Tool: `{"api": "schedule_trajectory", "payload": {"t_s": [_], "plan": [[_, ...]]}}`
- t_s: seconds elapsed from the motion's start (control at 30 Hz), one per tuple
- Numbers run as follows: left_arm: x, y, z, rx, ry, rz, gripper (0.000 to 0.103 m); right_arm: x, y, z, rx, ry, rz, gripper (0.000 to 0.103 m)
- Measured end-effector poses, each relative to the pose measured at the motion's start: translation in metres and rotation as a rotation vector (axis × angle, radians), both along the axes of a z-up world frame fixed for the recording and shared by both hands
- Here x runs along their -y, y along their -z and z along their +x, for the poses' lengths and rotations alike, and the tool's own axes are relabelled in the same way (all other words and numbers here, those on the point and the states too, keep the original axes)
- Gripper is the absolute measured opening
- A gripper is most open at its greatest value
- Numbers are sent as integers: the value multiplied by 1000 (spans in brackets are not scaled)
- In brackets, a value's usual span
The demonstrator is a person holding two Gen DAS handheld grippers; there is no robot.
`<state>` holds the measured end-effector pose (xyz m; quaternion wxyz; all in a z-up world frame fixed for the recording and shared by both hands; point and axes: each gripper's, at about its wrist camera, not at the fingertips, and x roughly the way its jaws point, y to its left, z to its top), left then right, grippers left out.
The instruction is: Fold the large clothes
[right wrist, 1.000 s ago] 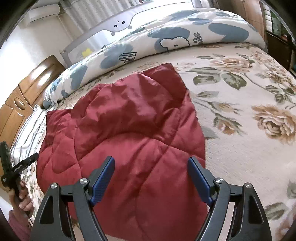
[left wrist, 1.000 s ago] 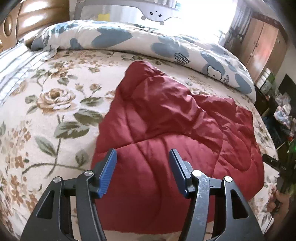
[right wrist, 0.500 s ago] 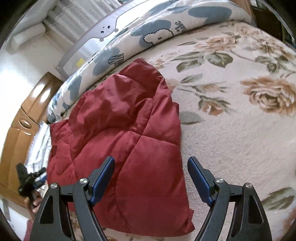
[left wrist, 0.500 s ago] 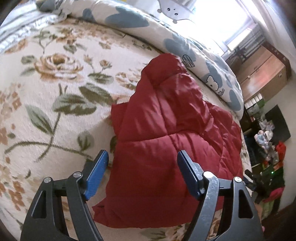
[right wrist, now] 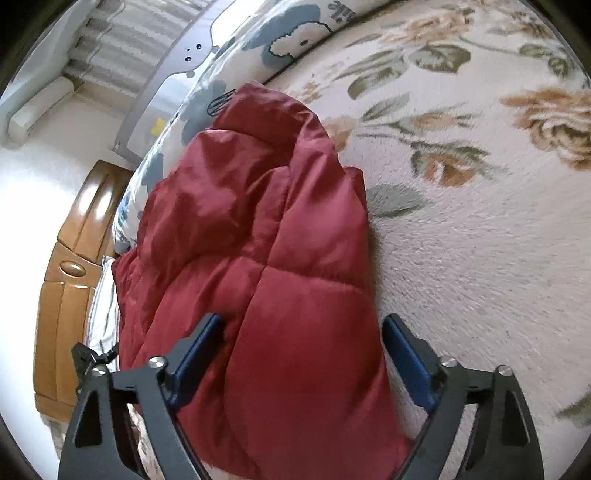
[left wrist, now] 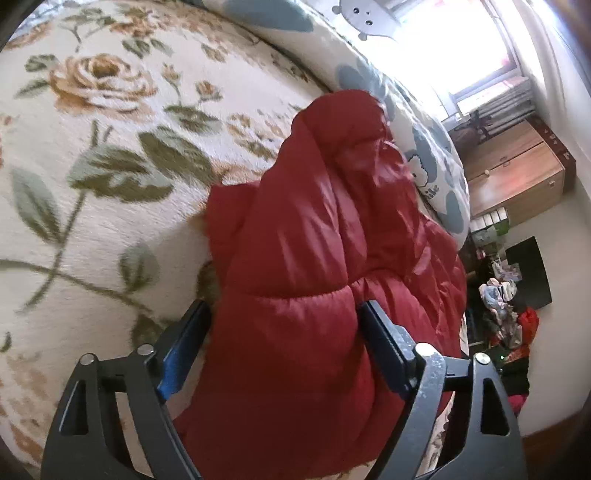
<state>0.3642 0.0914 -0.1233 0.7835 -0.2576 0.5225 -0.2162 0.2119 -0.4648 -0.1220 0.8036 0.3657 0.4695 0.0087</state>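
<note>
Red padded jacket (left wrist: 314, 258) lies on floral bedspread (left wrist: 92, 166) beside blue-patterned duvet (right wrist: 266, 33).

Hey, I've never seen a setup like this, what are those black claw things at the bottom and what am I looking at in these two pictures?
Those are hand-held grippers, one in each of a person's hands, each with a camera looking along its two fingers. One picture is from the left gripper, the other from the right gripper. Both are open, straddling opposite near corners of a red padded jacket lying on a flowered bedspread. Nothing is clamped yet. A blue-patterned quilt lies rolled up behind it.
</note>
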Motion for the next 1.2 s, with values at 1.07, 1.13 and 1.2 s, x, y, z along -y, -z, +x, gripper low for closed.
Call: {"api": "schedule_trajectory", "payload": {"t_s": [1.07, 1.13, 1.2], "plan": [[-6, -69, -97, 82, 135, -42, 35, -37, -51, -57, 61, -137, 86, 39], [-15, -71, -117, 77, 143, -39, 35, -44, -55, -79, 53, -150, 91, 39], [-23, -72, -139, 72, 153, -36, 35, -51, -56, -99, 43, -156, 98, 39]]}}
